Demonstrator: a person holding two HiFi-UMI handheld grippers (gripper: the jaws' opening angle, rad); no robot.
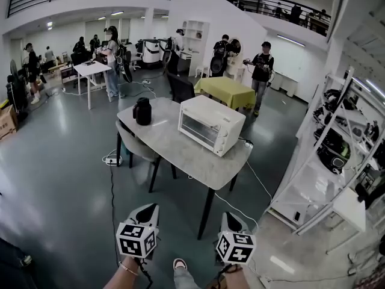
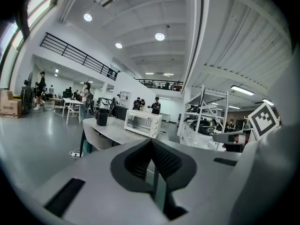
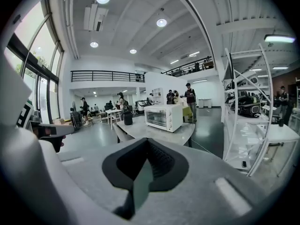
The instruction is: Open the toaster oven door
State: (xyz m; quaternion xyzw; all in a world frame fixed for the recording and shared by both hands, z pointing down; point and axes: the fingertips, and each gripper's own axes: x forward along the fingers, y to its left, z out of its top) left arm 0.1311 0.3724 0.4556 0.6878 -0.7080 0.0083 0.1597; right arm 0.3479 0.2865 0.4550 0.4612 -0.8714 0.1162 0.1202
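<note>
Left gripper (image 1: 150, 208): jaws together with nothing between them, held low in front of the person, well apart from the surface.
Right gripper (image 1: 229, 217): jaws together and empty, beside the left gripper, pointing toward the surface.
Toaster oven (image 1: 210, 124): white, standing on the right part of the grey surface (image 1: 180, 158), with knobs at the right end of its front.
Oven door (image 1: 198, 129): glass-fronted, closed.
Black jug (image 1: 142, 111): upright near the surface's far left end, apart from the oven.
White rack (image 1: 325, 161): to the right of the surface.
</note>
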